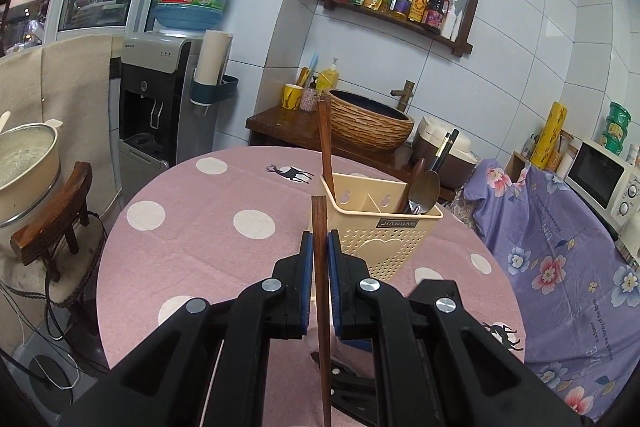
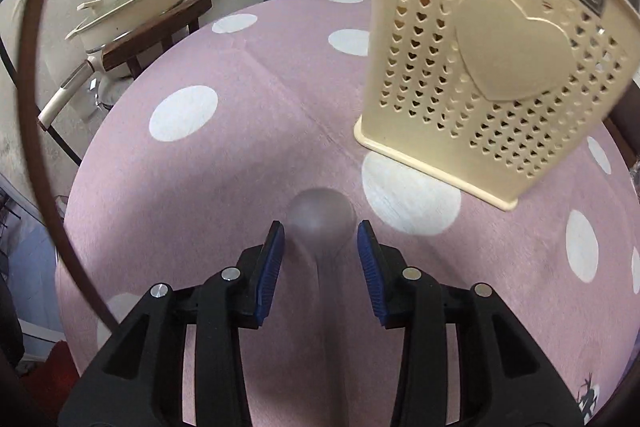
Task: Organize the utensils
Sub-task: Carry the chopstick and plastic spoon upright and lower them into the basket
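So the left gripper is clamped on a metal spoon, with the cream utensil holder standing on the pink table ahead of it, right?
Not quite: the left gripper is clamped on a wooden chopstick, not a metal spoon. The left wrist view shows the brown stick between its pads. The rest holds: the cream utensil holder stands on the pink table ahead of it.

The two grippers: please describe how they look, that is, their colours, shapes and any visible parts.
Both are alike. The left gripper and the right gripper have angular black plastic arms with open cut-outs, joined by round silver pivot bolts. Each finger ends in a flat blue pad with a ribbed face, set in a black holder. No cable, label, hand or sleeve is visible on them.
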`<state>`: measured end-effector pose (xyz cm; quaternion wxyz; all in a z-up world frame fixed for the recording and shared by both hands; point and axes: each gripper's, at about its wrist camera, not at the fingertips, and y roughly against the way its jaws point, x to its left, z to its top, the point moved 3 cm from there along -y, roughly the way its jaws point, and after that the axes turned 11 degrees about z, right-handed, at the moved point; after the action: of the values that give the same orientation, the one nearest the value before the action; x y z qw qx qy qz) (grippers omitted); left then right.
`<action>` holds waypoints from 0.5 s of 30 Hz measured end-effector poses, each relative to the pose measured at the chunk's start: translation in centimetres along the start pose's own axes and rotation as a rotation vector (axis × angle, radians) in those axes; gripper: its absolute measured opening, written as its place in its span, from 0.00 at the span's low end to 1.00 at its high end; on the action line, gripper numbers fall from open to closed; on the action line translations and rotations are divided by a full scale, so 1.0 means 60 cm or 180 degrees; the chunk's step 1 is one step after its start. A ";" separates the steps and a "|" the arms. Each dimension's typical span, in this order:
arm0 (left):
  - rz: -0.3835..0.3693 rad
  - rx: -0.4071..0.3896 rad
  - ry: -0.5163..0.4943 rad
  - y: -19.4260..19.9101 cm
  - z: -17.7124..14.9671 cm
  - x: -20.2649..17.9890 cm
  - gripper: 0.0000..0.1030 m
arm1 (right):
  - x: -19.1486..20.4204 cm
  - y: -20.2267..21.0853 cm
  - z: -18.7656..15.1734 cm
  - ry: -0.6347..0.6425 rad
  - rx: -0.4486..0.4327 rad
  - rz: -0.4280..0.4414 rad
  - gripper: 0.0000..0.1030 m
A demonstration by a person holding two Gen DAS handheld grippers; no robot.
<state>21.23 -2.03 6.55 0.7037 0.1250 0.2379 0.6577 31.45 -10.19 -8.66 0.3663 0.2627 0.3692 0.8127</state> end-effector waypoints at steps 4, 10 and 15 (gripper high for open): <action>-0.0009 0.0002 0.0022 0.000 0.000 0.001 0.08 | -0.001 -0.013 0.014 0.0027 0.0019 0.0040 0.38; -0.0013 0.0002 0.0020 0.001 0.000 0.002 0.08 | 0.008 -0.005 0.013 -0.0003 0.0005 -0.0007 0.36; 0.0007 -0.0008 0.0018 0.000 -0.001 0.001 0.08 | 0.000 0.066 0.018 -0.0262 -0.0482 0.0177 0.36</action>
<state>21.19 -1.95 6.52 0.7024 0.1225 0.2390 0.6592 30.64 -11.58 -4.89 0.3773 0.2776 0.2839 0.8366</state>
